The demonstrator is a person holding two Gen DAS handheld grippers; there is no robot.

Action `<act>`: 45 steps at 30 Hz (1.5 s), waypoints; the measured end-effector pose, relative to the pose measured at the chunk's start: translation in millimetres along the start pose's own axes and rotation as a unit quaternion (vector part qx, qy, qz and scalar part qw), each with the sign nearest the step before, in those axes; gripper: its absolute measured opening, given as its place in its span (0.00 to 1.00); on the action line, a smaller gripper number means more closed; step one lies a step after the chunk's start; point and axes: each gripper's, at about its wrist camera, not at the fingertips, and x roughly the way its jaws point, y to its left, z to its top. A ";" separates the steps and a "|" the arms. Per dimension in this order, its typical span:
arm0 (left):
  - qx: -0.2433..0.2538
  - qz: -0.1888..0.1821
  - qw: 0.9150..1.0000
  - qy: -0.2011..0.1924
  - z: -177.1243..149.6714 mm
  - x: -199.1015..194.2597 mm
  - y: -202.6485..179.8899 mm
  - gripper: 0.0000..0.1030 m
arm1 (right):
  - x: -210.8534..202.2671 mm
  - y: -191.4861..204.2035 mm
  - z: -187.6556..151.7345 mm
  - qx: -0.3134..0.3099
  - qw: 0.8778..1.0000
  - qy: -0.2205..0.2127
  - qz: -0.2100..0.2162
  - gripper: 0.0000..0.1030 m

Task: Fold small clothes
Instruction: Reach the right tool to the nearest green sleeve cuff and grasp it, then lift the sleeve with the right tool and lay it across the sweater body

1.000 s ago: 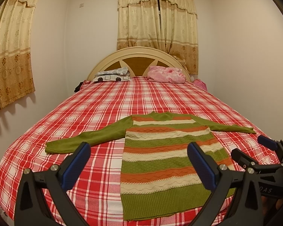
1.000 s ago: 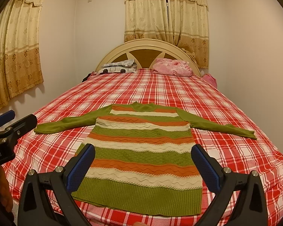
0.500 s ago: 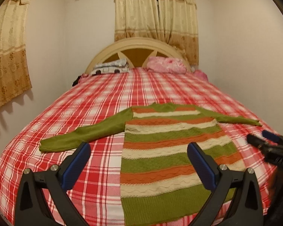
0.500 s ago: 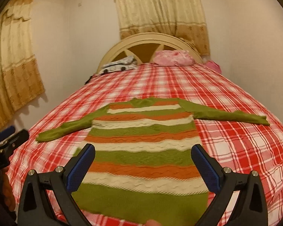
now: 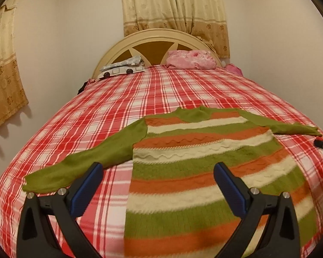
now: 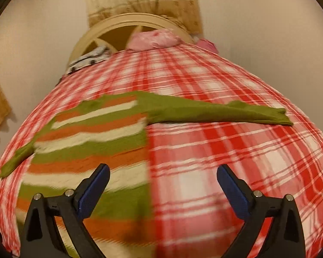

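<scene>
Striped sweater [image 5: 196, 167] flat on plaid bed [image 5: 109, 107], open left tongs [image 5: 158, 185] above

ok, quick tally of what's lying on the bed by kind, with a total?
Striped sweater: 1
Pink pillow: 1
Grey-and-white patterned pillow: 1
Small pink item at the far right corner: 1
Dark item at the far left edge, too small to identify: 1
Total: 5

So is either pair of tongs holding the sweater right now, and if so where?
Neither. The left tongs stand open; the right tongs are closing with nothing between them. The sweater lies flat on the bed.
</scene>
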 end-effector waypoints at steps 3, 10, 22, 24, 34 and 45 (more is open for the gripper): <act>0.009 0.009 1.000 0.004 5.5 22.1 -4.3 1.00 | 14.6 -36.6 18.0 0.024 0.999 0.005 -0.026 0.90; 0.002 0.010 0.999 0.034 9.7 75.6 -9.4 1.00 | 47.7 -141.2 56.7 0.097 0.990 0.015 -0.096 0.67; 0.001 0.022 0.997 0.075 1.7 114.8 -9.7 1.00 | 104.0 -284.7 78.6 0.220 0.967 0.036 -0.123 0.49; 0.003 0.024 0.997 0.076 2.2 119.0 -11.7 1.00 | 112.2 -284.1 84.0 0.212 0.970 0.038 -0.110 0.49; 0.005 0.048 0.994 0.101 -5.5 139.1 -2.7 1.00 | 143.9 -283.8 86.9 0.179 0.971 0.069 -0.143 0.49; 0.002 0.035 0.994 0.099 -7.6 129.7 -4.8 1.00 | 118.0 -237.6 107.0 0.156 0.985 0.024 -0.076 0.07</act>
